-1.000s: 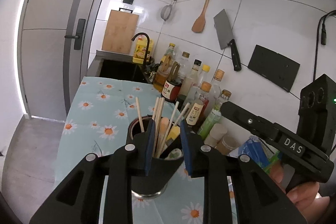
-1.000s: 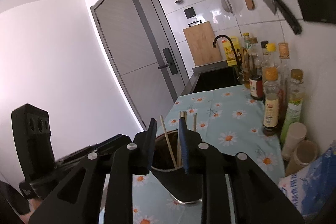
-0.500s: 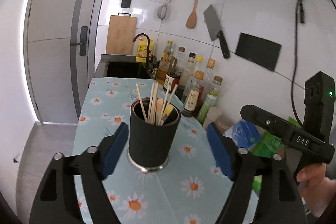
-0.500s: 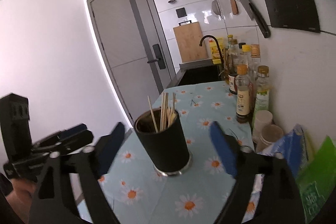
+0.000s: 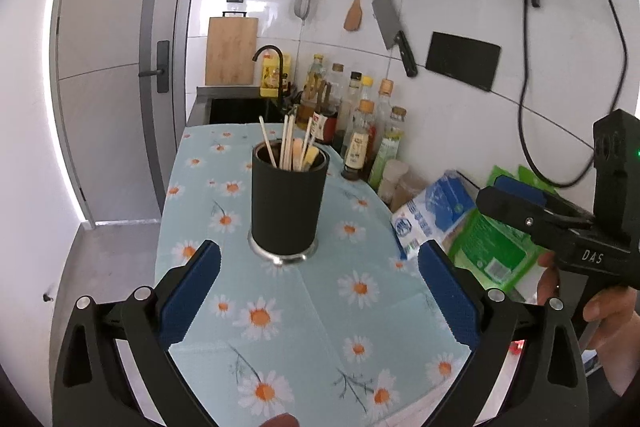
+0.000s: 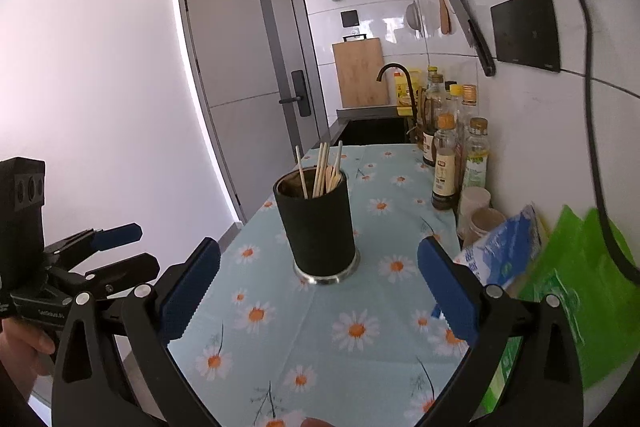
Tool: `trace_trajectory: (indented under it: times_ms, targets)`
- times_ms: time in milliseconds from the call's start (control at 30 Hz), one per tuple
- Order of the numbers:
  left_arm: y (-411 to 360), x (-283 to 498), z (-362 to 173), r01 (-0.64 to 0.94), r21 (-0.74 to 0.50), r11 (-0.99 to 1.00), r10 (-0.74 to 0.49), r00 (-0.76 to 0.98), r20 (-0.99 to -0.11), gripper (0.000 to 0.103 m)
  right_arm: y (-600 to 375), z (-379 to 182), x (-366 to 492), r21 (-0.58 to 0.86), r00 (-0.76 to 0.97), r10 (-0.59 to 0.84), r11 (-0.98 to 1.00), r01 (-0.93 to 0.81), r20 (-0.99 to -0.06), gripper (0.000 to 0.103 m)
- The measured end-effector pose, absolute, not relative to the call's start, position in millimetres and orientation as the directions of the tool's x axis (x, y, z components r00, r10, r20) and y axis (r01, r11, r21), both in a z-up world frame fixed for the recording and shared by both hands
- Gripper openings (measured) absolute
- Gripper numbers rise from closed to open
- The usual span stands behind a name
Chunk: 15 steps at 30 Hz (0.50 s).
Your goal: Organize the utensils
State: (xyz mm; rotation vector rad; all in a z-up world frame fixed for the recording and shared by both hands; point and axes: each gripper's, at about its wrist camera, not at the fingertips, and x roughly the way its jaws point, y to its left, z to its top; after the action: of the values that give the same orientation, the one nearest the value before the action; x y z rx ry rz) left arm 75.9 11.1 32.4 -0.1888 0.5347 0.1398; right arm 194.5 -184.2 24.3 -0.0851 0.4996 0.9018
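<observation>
Each handheld gripper, the left gripper [image 5: 318, 279] and the right gripper [image 6: 318, 277], is being shown as a matte black frame with two angled fingers [image 5: 188, 291]. Ribbed blue pads are being carried on the inner faces, and silver screws are being seen at the pivots. White "DAS" lettering and a green light are being displayed on the right unit's body. No sleeves are being shown.

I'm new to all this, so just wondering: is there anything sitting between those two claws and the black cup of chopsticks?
Nothing visible. The left claw and right claw both stand open, short of the black cup, with only bare daisy tablecloth in between. The bottles and bags sit off to the side by the wall.
</observation>
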Motion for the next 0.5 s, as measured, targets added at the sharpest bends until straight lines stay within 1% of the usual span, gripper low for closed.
trace_trajectory:
  times_ms: [200, 333, 500]
  targets:
    - [2.2, 56.8, 26.1, -0.177, -0.160, 0.971, 0.069, 0.849, -0.525, 0.096, -198.7, 14.1, 169.9, 0.143, 0.511, 0.703, 0.646, -0.750, -0.495, 0.098]
    - [0.0, 48.9, 23.1, -0.187, -0.158, 0.970, 0.076, 0.843, -0.532, 0.096, -204.7, 11.2, 156.9, 0.137, 0.514, 0.689, 0.656, -0.743, -0.512, 0.098]
    - [-2.2, 37.7, 20.0, -0.169, -0.164, 0.972, 0.055, 0.840, -0.539, 0.096, -204.7, 9.7, 140.1, 0.119, 0.516, 0.678, 0.658, -0.744, -0.524, 0.098]
